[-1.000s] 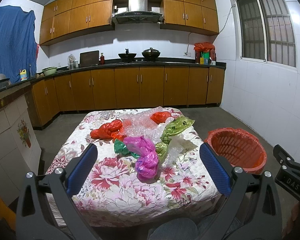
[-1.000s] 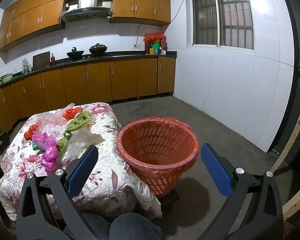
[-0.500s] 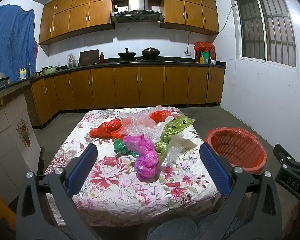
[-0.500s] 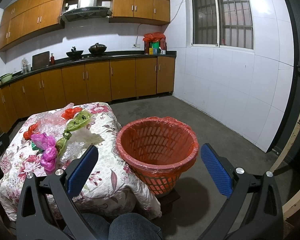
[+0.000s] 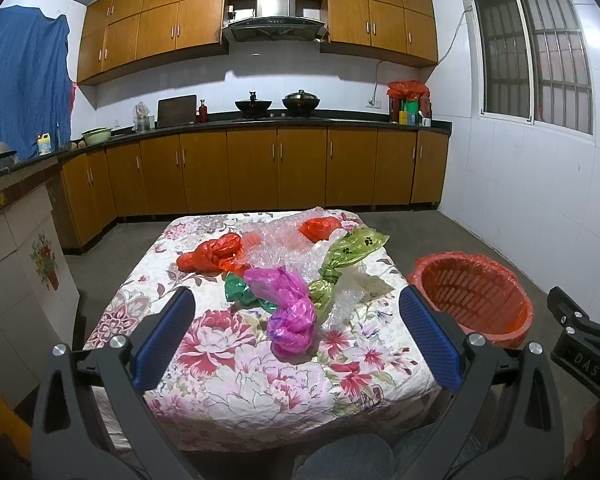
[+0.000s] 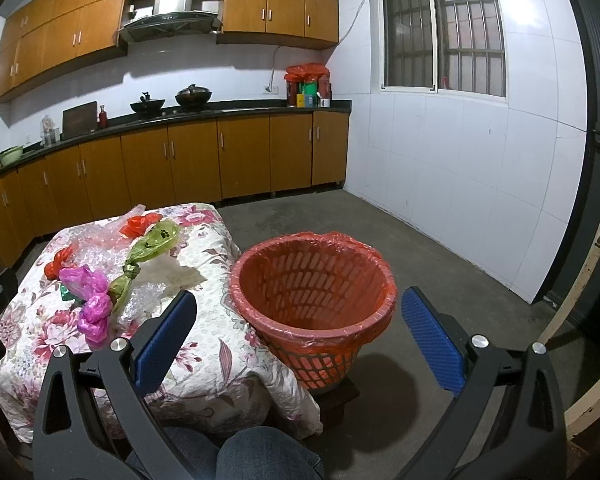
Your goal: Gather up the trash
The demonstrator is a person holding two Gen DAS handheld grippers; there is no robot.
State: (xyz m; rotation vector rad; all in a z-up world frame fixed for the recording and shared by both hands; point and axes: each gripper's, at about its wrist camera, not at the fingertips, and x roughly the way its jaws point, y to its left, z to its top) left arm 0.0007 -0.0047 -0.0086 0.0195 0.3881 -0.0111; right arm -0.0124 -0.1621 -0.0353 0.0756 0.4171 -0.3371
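On the floral tablecloth [image 5: 228, 364], the crumpled plastic bags lie heaped, the magenta bag [image 5: 288, 312] nearest. Both the left gripper [image 5: 296, 344] and right gripper [image 6: 298, 338] are held wide, empty. 1 bag is best pinched at its bunched middle, then carried to the lined basket [image 6: 312, 300] beside the table.

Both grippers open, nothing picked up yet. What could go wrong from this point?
The pink bag lies against the green bag and the paw-print bag, so the left hand-held gripper may drag neighbours along. The bubble wrap is loose and could slip. The lined orange basket stands off the table; a short drop would miss.
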